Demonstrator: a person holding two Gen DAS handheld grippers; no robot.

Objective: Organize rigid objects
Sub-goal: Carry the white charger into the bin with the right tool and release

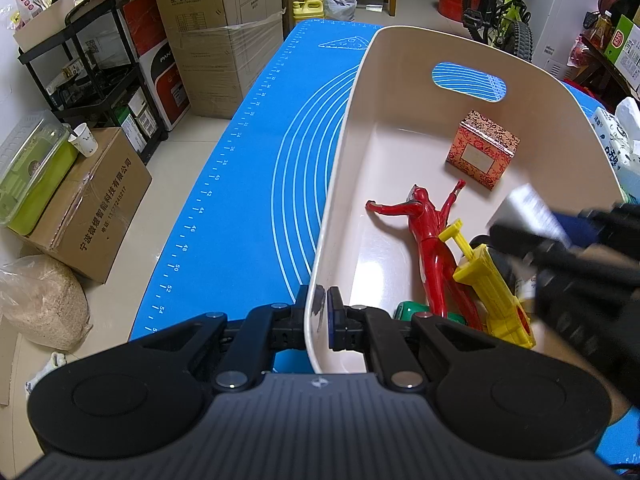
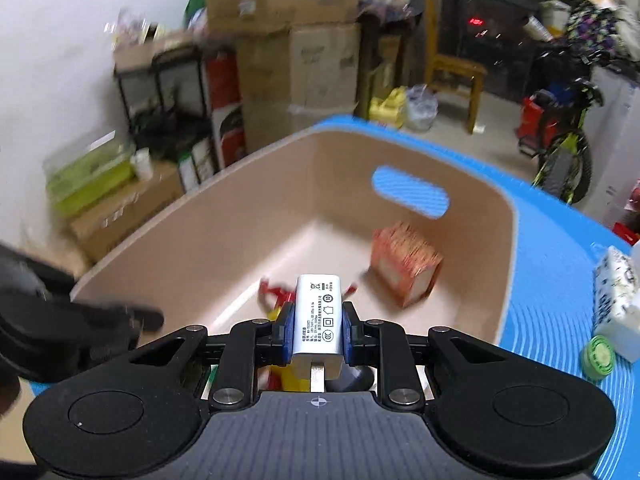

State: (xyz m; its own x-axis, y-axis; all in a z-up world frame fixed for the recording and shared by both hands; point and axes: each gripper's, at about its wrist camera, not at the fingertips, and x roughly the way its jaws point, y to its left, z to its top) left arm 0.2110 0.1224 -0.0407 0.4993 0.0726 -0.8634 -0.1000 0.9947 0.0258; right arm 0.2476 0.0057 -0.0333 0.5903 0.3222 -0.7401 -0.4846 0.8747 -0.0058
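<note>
Charger [image 2: 319,316], a small white plug-in block with printed markings, sits clamped in the right gripper [image 2: 319,326], whose blue pads press its two flat sides, with the metal end pointing back toward the camera. It looks light, stiff and smooth, so the flat opposite faces are the sensible place to hold it; the glossy shell could slip if the squeeze eased. It hangs over the near end of the beige bin [image 2: 200,216], above the toys already inside. In the bin lie a red figure [image 1: 426,236], a yellow toy gun [image 1: 494,284] across its legs, and a patterned red box [image 1: 482,150] toward the far wall. The left gripper [image 1: 322,312] is nearly closed, pinching the bin's near rim. The bin rests on a blue mat [image 1: 240,200]. Beside it on the mat are a tissue pack [image 2: 616,304] and a small green lid [image 2: 598,358].
</note>
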